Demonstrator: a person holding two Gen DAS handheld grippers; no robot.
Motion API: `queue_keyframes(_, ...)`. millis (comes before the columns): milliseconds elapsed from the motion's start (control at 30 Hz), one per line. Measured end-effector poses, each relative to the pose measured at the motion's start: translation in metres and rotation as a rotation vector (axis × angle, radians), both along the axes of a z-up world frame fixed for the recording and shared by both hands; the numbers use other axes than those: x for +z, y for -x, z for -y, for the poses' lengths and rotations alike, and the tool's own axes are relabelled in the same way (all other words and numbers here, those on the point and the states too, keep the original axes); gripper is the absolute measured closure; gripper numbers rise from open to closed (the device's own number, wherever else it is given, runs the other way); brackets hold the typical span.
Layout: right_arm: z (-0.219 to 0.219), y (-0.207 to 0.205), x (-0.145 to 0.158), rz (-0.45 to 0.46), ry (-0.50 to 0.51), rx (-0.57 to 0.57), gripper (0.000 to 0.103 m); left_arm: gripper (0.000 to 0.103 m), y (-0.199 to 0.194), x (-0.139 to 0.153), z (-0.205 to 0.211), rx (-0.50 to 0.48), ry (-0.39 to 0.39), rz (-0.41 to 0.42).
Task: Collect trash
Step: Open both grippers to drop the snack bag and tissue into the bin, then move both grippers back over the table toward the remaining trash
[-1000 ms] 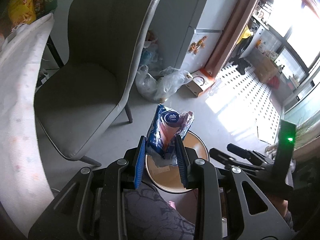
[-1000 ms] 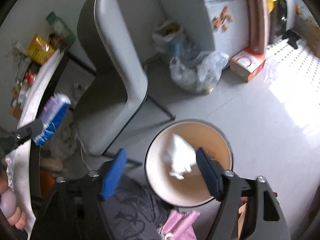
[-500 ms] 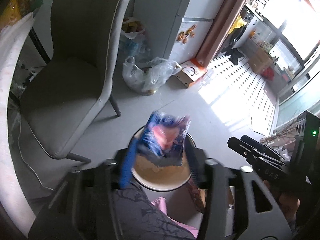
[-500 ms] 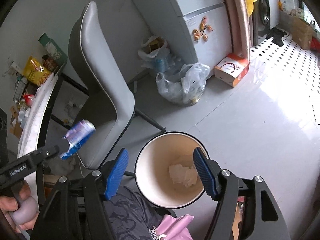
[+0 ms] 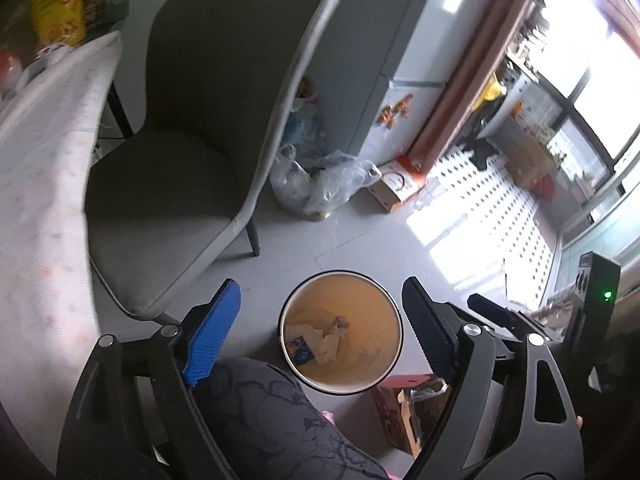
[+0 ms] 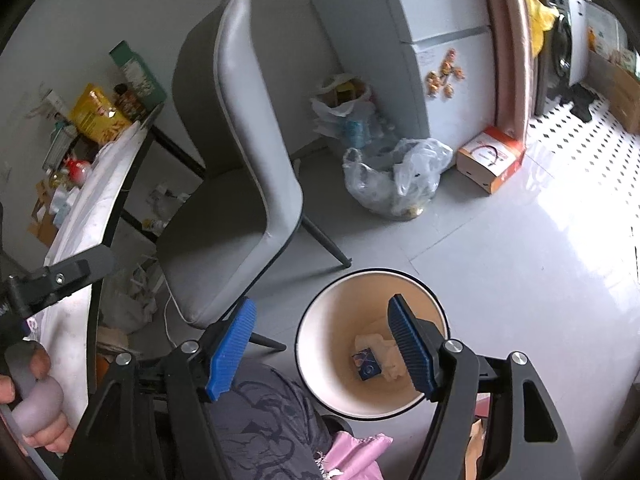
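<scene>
A round waste bin (image 5: 384,292) with a tan inside stands on the floor below me; it also shows in the right wrist view (image 6: 320,320). A blue tissue packet (image 5: 299,347) lies at its bottom beside crumpled white paper (image 5: 332,334); the packet (image 6: 366,364) shows in the right wrist view too. My left gripper (image 5: 320,320) is open and empty, held above the bin. My right gripper (image 6: 322,346) is open and empty, also above the bin.
A grey chair (image 5: 172,184) stands to the left of the bin. A table with a white cloth (image 5: 36,184) is further left. Filled plastic bags (image 5: 320,184) and a cardboard box (image 5: 398,184) lie on the floor by the fridge (image 6: 452,80).
My left gripper opened and let go of the blue tissue packet, which dropped into the bin. The right gripper stayed open and drew back a little.
</scene>
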State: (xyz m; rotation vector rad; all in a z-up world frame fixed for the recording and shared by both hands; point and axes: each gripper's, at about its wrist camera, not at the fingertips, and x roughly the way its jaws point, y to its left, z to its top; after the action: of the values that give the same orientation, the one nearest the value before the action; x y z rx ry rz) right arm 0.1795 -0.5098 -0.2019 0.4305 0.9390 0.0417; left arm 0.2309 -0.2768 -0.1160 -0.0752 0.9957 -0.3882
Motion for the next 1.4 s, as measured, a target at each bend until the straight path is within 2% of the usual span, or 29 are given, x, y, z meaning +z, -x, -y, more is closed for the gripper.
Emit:
queue_keyframes(67,-0.007,-0.001,0.005,0.01,0.011,0.012,0.027,0.02,0.003,0.006,-0.012,0.023,0.007,0.014)
queue_keyframes(133,-0.018,-0.004,0.013,0.027,0.033,0.035,0.018,0.019,0.005,0.011,-0.023,0.049,0.018,0.027)
queue_keyframes(233,-0.035,-0.007,0.025,0.049,0.05,0.06,0.009,0.019,0.007,0.019,-0.045,0.087,0.06,0.041)
queue_keyframes(533,-0.102,-0.008,0.066,0.125,0.096,0.177,0.008,0.015,0.037,0.054,-0.109,0.201,0.15,0.17)
queue_keyframes(667,-0.128,-0.005,0.078,0.149,0.093,0.215,0.008,0.015,0.05,0.06,-0.14,0.251,0.196,0.189)
queue_keyframes(933,-0.181,0.003,0.099,0.181,0.099,0.301,0.008,0.015,0.081,0.065,-0.194,0.336,0.212,0.225)
queue_keyframes(1033,-0.2,0.005,0.108,0.204,0.11,0.334,0.008,0.015,0.096,0.068,-0.21,0.352,0.16,0.274)
queue_keyframes(1100,-0.214,0.008,0.113,0.22,0.122,0.356,0.008,0.011,0.107,0.073,-0.218,0.359,0.119,0.318)
queue_keyframes(1267,-0.246,0.014,0.123,0.255,0.12,0.411,0.008,0.009,0.131,0.075,-0.252,0.448,0.121,0.36)
queue_keyframes(1400,-0.27,0.021,0.13,0.298,0.113,0.451,0.008,0.008,0.145,0.071,-0.277,0.534,0.123,0.352)
